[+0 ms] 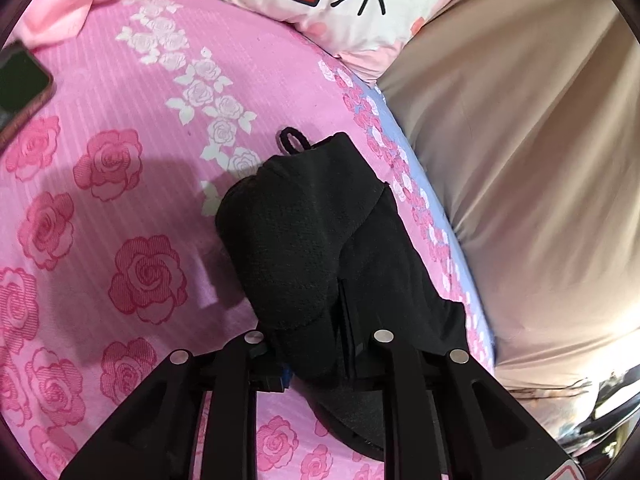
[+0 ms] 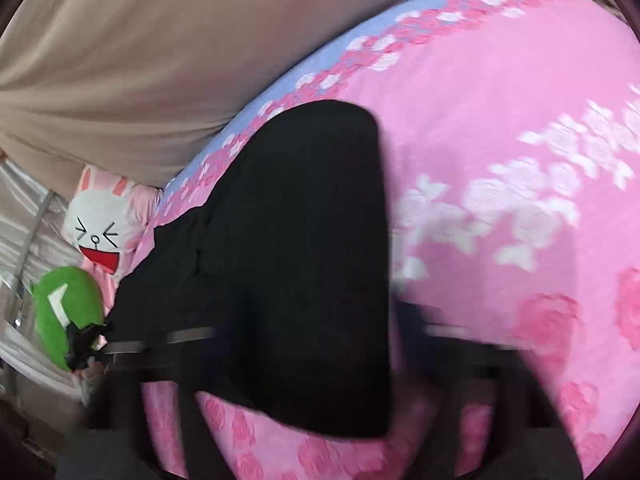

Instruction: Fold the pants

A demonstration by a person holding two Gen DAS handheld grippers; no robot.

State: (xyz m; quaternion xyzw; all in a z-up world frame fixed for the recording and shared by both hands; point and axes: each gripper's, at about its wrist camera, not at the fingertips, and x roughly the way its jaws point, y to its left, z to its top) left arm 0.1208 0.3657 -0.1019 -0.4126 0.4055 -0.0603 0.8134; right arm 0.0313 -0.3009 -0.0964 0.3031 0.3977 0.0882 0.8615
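The black pants (image 1: 304,240) sat folded up on the pink rose bedsheet (image 1: 120,200), long axis running straight away from the left hand-held gripper (image 1: 320,352), which was pinching the near end. Right hand-held gripper (image 2: 304,340) was way too blurry, honestly couldn't tell if it was gripping the pants.

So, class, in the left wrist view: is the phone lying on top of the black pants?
No: the phone lies on the pink bedsheet at the far left edge, well apart from the black pants.
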